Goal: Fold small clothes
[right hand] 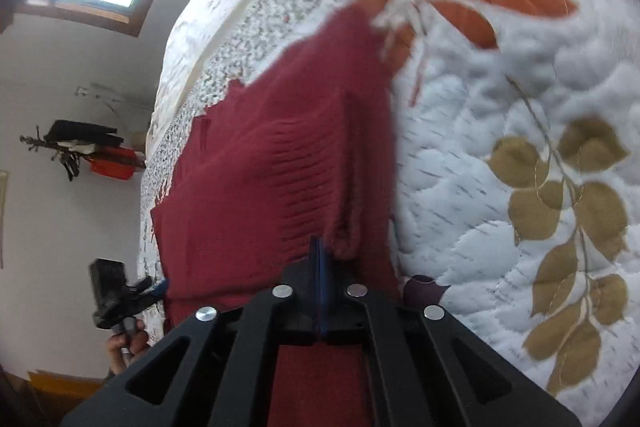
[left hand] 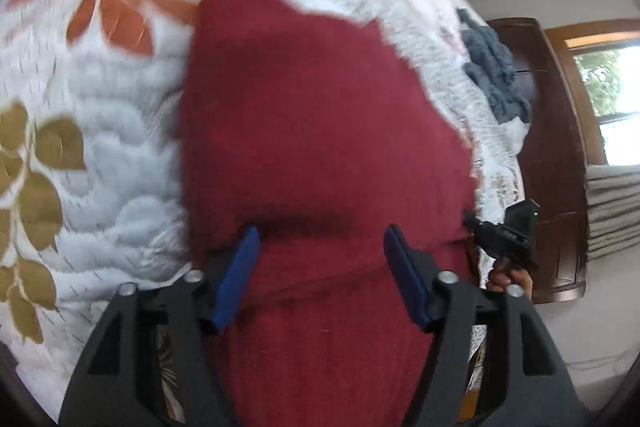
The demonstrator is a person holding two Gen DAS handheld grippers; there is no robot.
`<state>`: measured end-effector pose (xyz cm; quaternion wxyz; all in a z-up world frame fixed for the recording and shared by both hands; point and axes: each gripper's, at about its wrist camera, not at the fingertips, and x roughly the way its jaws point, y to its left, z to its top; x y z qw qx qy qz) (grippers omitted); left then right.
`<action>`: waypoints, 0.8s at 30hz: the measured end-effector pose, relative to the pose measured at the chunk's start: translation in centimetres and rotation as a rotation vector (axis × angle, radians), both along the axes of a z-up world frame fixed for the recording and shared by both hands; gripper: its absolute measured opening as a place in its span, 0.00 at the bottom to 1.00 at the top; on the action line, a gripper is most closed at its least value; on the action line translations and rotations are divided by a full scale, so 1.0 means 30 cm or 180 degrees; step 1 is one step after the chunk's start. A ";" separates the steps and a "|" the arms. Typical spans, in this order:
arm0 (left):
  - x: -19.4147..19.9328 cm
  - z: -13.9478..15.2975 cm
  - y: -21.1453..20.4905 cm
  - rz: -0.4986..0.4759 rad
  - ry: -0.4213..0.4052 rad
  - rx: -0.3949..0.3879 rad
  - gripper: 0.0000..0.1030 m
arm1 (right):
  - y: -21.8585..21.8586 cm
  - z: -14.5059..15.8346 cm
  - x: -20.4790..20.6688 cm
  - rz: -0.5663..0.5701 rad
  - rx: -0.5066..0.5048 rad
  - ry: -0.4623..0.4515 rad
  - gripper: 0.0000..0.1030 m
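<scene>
Left tool (left hand: 320, 239) spread over red knit (left hand: 320, 107) on bed (left hand: 100, 187); right tool (right hand: 320, 247) pressed together, pinching knit.

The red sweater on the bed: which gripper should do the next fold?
Probably the right gripper: its fingers are shut at a bunched edge of the red sweater, apparently pinching it, ready to carry over. The left gripper is open above the cloth, holding nothing.
</scene>
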<state>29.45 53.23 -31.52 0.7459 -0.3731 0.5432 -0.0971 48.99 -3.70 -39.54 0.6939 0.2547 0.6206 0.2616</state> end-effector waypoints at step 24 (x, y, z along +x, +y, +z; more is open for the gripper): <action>-1.091 -0.006 -0.136 0.0302 0.0840 -0.0691 0.83 | -0.442 0.121 -1.047 0.0029 -0.0056 0.0888 0.50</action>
